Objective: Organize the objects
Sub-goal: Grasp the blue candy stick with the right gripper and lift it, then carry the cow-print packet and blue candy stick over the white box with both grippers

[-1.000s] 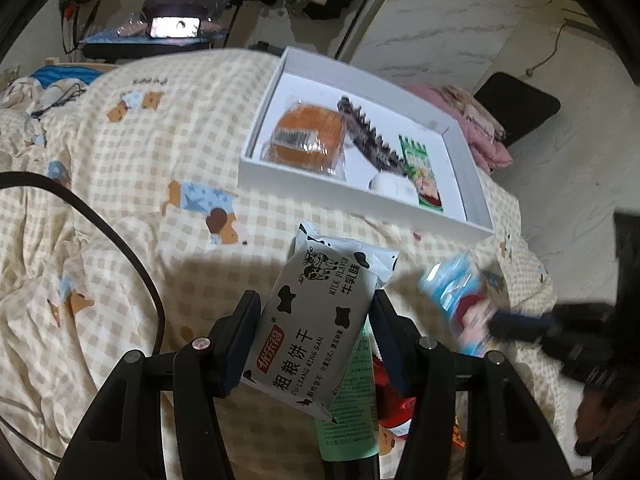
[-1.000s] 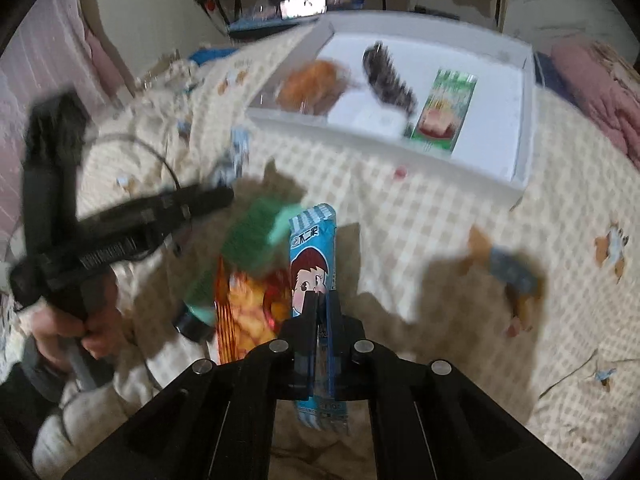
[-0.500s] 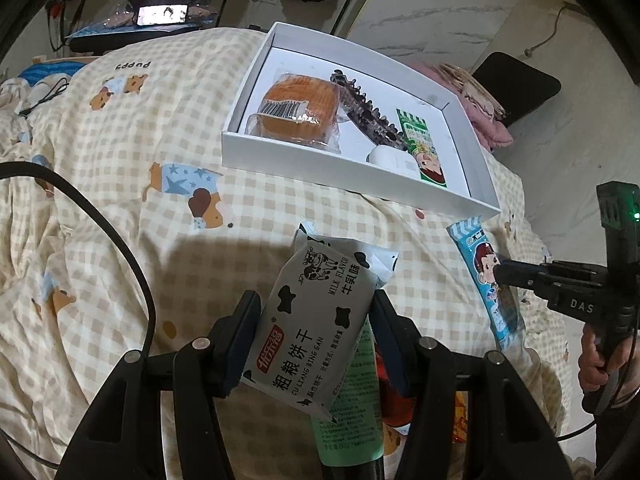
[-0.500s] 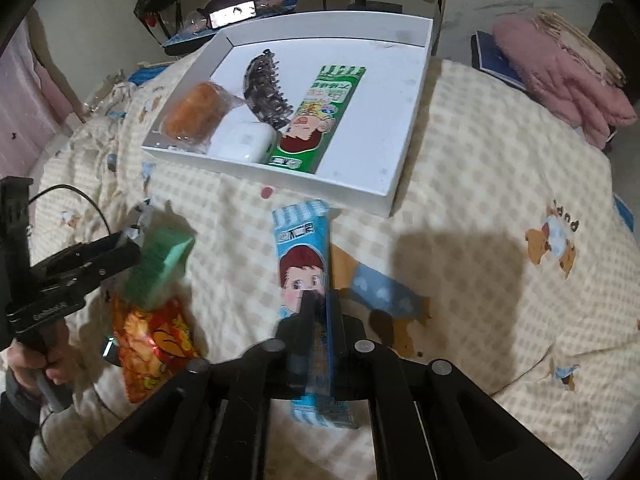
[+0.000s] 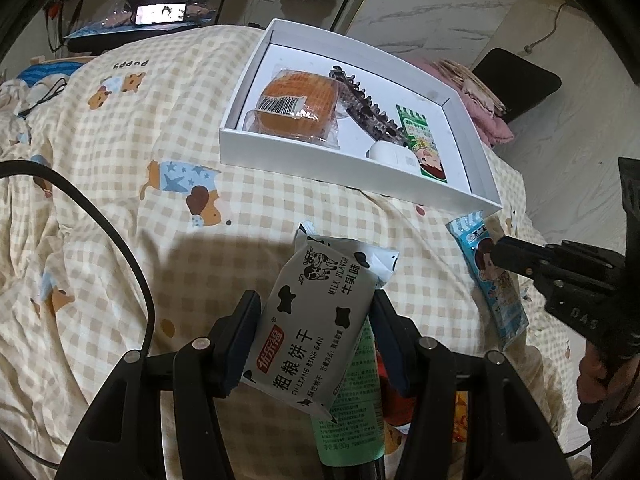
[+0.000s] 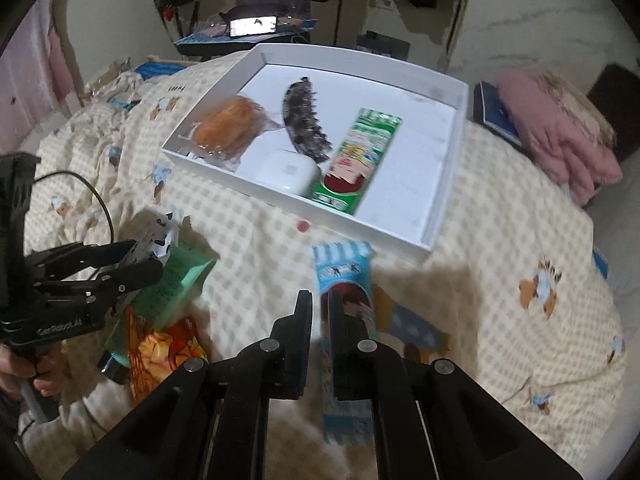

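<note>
Both packets are now lifted and staged in front of the white box (image 5: 352, 184). Over the last second the right gripper (image 6: 318, 304) has carried the blue snack stick (image 6: 344, 276) away from the green tube (image 6: 176, 292) and orange snack bag (image 6: 160, 352) pile. A second ago the stick hung right over that pile; now it sits just short of the box's near wall, toward the open right-hand end.

The left gripper (image 5: 316, 316) has barely shifted and stays clamped on the cow-print biscuit pack (image 5: 316, 320), with the same pose across all three left-wrist views. Its jaws stand partly apart, with pads pressed on the pack's two long sides.

The right jaws are pinched nearly together on the blue stick's lower half (the frame is blurred, but the stick sits between the pads).

Read for the task: the pick phase looks done for both items, and the place phase comes next. The box already holds a wrapped orange bun (image 5: 296, 108), a dark hair claw (image 5: 368, 112), a white case (image 5: 394, 156) and a green snack stick (image 5: 420, 144). Bare floor remains on its right side.

Orientation:
- The blue stick's long axis runs along the right gripper's pointing line, with its free end toward the box. It lies roughly parallel to the green stick inside, so little yaw correction seems likely.
- The biscuit pack's long axis runs along the left gripper's line, with its crimped far end toward the box's near wall and leaning slightly right.

Neither packet touches the bedspread (image 5: 120, 160) in the left-wrist view.
</note>
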